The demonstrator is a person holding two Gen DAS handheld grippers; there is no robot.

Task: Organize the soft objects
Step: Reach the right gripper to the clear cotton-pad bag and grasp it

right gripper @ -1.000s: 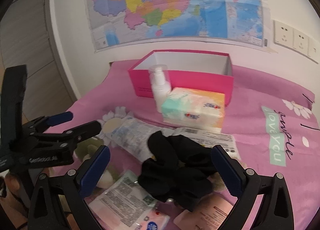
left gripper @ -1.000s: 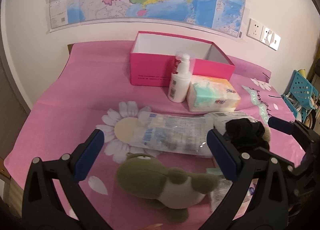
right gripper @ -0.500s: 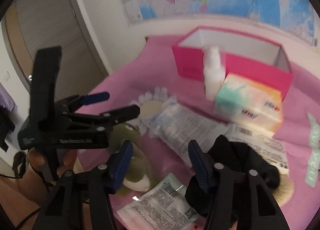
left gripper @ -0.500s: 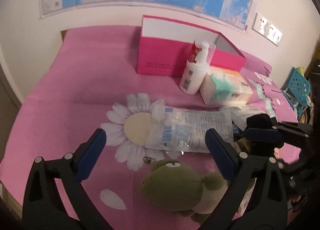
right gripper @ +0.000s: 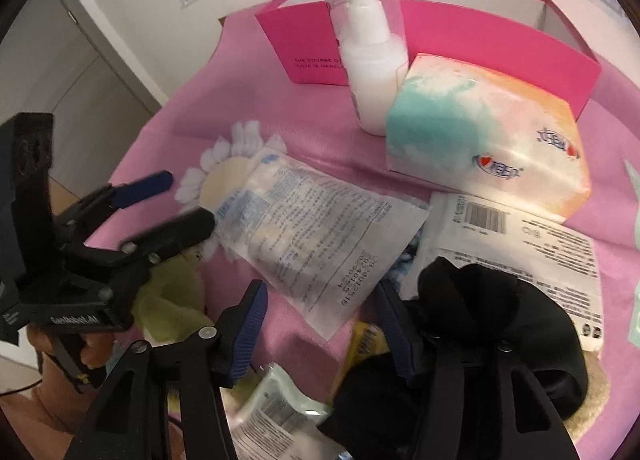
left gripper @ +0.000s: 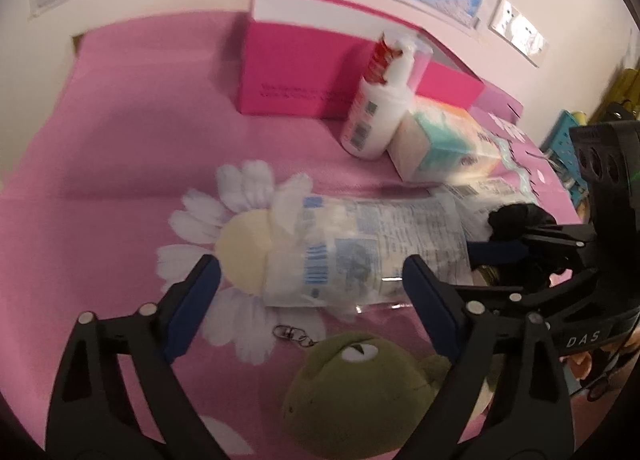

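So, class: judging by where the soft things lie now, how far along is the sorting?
Done: nothing that shows; every soft thing in view lies outside the pink box. In hand: the left tongs are closing above the green plush, not gripping it; the right tongs are opening beside the black cloth. Left: plush, cloth, tissue pack and packets.

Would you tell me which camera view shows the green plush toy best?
The left wrist view: the green plush toy lies close below the left gripper, its eye and head plain. The right wrist view shows only a pale green patch behind the left gripper's fingers.
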